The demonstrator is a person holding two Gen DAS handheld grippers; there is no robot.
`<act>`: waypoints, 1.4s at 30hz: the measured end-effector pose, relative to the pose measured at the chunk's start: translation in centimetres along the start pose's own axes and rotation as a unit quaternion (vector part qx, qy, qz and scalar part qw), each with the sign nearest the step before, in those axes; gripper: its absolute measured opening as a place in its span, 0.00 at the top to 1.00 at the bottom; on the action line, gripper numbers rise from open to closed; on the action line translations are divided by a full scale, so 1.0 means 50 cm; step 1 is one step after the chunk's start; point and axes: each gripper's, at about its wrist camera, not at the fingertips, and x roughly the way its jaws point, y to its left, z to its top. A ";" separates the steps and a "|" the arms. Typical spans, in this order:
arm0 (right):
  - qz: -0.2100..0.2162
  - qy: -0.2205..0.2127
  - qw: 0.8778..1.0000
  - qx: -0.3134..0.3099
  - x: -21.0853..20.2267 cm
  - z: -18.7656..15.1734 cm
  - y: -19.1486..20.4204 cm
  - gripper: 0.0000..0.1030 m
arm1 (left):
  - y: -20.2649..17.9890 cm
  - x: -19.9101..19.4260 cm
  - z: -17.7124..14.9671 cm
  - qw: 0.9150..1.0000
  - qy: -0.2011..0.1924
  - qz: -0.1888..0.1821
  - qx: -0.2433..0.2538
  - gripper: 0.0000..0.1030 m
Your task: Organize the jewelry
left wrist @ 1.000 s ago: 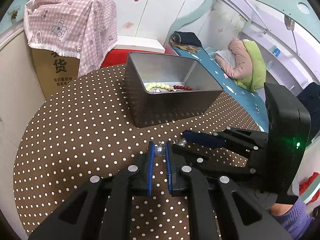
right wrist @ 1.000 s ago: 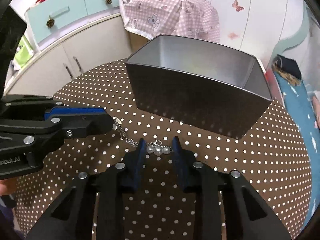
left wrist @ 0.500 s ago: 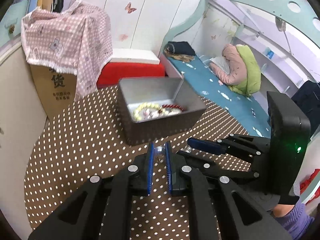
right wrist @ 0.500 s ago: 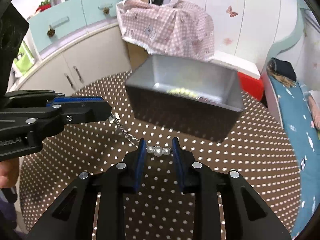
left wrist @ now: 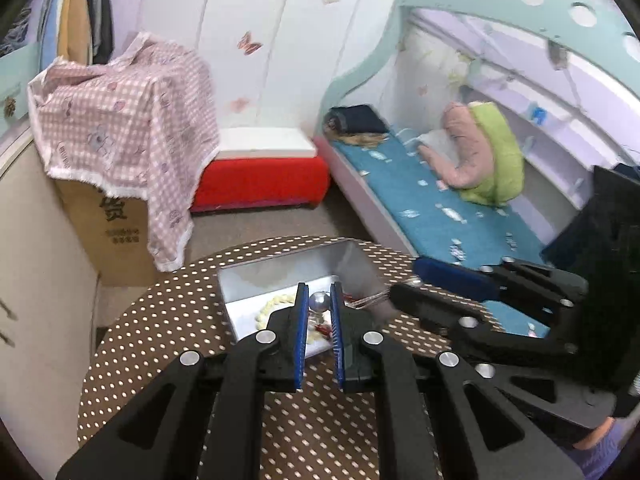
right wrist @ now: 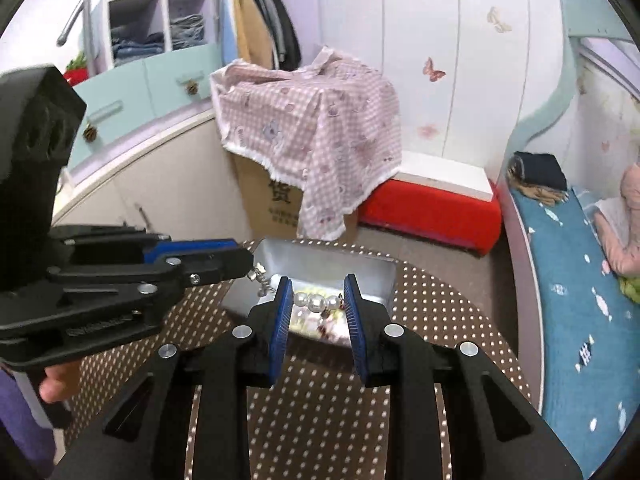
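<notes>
A pearl-and-chain bracelet is held stretched between my two grippers, above the open silver metal box [left wrist: 280, 268]. My left gripper [left wrist: 319, 306] is shut on a silver bead [left wrist: 319, 302] at one end of the bracelet. My right gripper [right wrist: 316, 300] is shut on the row of pearls [right wrist: 316, 301], and its chain [right wrist: 262, 280] runs left to the left gripper's tip [right wrist: 224, 264]. The box [right wrist: 372, 272] holds a cream bead bracelet [left wrist: 272, 306] and red beads [left wrist: 322, 328]. The right gripper shows at the right of the left wrist view [left wrist: 404, 292].
The box stands on a round table with a brown, white-dotted cloth [left wrist: 312, 432]. Beyond the table are a cardboard box under a pink checked cloth [left wrist: 128, 128], a red bench [left wrist: 260, 180], cream cabinets [right wrist: 160, 184] and a blue bed [left wrist: 432, 208].
Both grippers have risen together with the bracelet from just above the tablecloth to a height over the box. The box now appears lower and smaller under the fingertips.
</notes>
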 end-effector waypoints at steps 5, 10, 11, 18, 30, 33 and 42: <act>-0.001 0.024 1.000 0.016 0.059 -0.010 -0.019 0.74 | 0.026 0.054 -0.001 0.999 0.028 0.028 -0.021 0.90; 0.001 0.031 0.999 0.035 0.084 -0.022 -0.031 0.71 | 0.053 0.065 -0.015 0.997 0.027 0.045 -0.051 0.54; 0.001 0.029 0.999 0.038 0.084 -0.023 -0.033 0.66 | 0.057 0.060 -0.016 0.997 0.022 0.046 -0.054 0.52; 0.002 0.010 0.998 0.055 0.054 -0.027 -0.038 0.55 | 0.061 0.033 -0.026 0.996 0.009 0.059 -0.060 0.47; -0.015 -0.029 0.996 0.081 -0.085 -0.056 -0.019 0.35 | 0.023 -0.074 -0.065 0.989 -0.051 0.130 -0.047 0.21; -0.022 -0.039 0.995 0.085 -0.123 -0.064 -0.009 0.32 | 0.007 -0.108 -0.073 0.988 -0.060 0.133 -0.043 0.21; -0.056 -0.090 0.992 0.063 -0.277 -0.087 0.068 0.27 | -0.055 -0.245 -0.111 0.980 -0.121 0.155 -0.026 0.15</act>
